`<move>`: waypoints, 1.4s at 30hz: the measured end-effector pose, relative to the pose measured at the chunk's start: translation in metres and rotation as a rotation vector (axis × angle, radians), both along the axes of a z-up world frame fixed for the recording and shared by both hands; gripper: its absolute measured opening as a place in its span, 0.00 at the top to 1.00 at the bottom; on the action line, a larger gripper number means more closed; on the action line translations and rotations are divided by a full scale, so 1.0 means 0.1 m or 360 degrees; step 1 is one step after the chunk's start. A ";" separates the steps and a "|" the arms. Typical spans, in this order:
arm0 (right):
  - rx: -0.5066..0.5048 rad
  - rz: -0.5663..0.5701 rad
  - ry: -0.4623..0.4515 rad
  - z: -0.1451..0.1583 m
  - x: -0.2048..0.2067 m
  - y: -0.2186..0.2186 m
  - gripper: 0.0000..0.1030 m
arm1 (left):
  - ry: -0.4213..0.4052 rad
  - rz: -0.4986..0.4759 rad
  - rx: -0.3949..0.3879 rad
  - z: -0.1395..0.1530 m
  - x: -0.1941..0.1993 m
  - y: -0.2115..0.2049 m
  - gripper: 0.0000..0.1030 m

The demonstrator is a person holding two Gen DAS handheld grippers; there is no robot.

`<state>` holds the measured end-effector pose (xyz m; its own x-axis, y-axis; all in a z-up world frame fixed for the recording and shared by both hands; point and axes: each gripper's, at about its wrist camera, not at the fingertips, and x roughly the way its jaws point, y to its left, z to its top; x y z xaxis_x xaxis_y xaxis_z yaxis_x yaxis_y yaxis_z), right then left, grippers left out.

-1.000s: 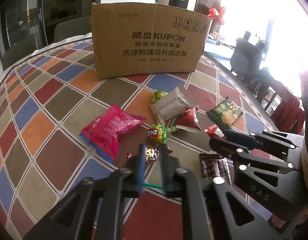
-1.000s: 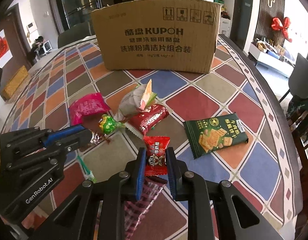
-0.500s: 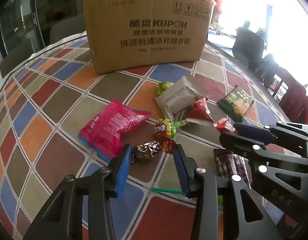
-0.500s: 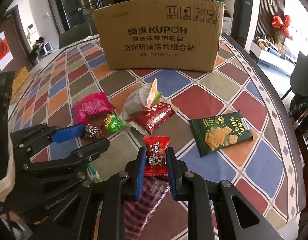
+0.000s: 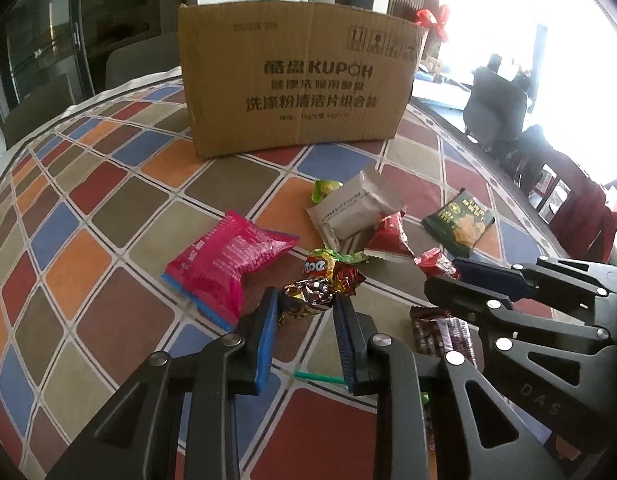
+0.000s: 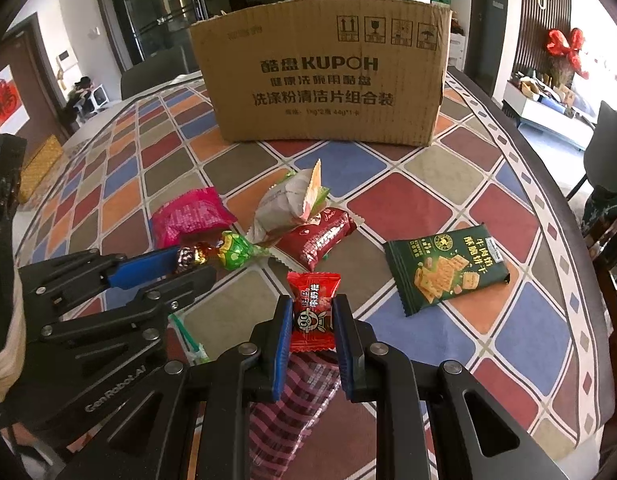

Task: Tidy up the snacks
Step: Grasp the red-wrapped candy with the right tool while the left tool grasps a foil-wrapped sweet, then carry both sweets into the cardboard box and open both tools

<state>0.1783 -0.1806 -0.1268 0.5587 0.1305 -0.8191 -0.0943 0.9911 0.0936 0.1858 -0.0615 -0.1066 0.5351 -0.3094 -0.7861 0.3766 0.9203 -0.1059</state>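
Note:
My left gripper (image 5: 304,300) is closing its jaws on a shiny foil-wrapped candy (image 5: 310,294), which the blue pads touch on both sides; the right wrist view shows the same candy (image 6: 190,256) at its tips. My right gripper (image 6: 313,308) is shut on a small red candy (image 6: 314,312) held upright above a plaid packet (image 6: 292,400). On the table ahead lie a pink packet (image 5: 228,264), a green-wrapped candy (image 5: 324,264), a grey packet (image 5: 354,208), a red packet (image 6: 316,236) and a green cracker packet (image 6: 444,272). A cardboard box (image 6: 320,76) stands behind them.
The round table wears a checked cloth (image 5: 108,208) of coloured squares. A thin green stick (image 5: 318,378) lies under my left gripper. Chairs (image 6: 604,208) stand past the table's right edge. The box's inside is hidden from both views.
My left gripper opened, slid forward around the foil candy and has closed in on it. The right gripper kept still with the red candy.

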 end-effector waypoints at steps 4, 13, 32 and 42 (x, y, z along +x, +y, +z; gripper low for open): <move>0.0005 0.0004 -0.0020 0.05 -0.03 0.00 0.79 | -0.0036 0.0012 -0.0012 0.11 -0.04 0.00 0.73; 0.0034 -0.0001 -0.0127 0.32 -0.13 -0.05 0.79 | -0.0174 0.0040 -0.0063 0.52 -0.16 0.03 0.73; 0.0026 -0.0014 -0.0520 1.24 0.28 -0.21 0.79 | -0.0478 0.0092 -0.0130 1.41 0.31 -0.04 0.73; -0.0022 -0.0031 -0.0641 1.69 0.72 -0.26 0.79 | -0.0566 0.0116 -0.0130 1.78 0.71 -0.05 0.73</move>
<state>0.2503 -0.2065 0.0418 0.8374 0.1074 -0.5359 -0.1021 0.9940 0.0397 0.2573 -0.0661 0.0715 0.7932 -0.3143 -0.5215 0.3368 0.9400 -0.0542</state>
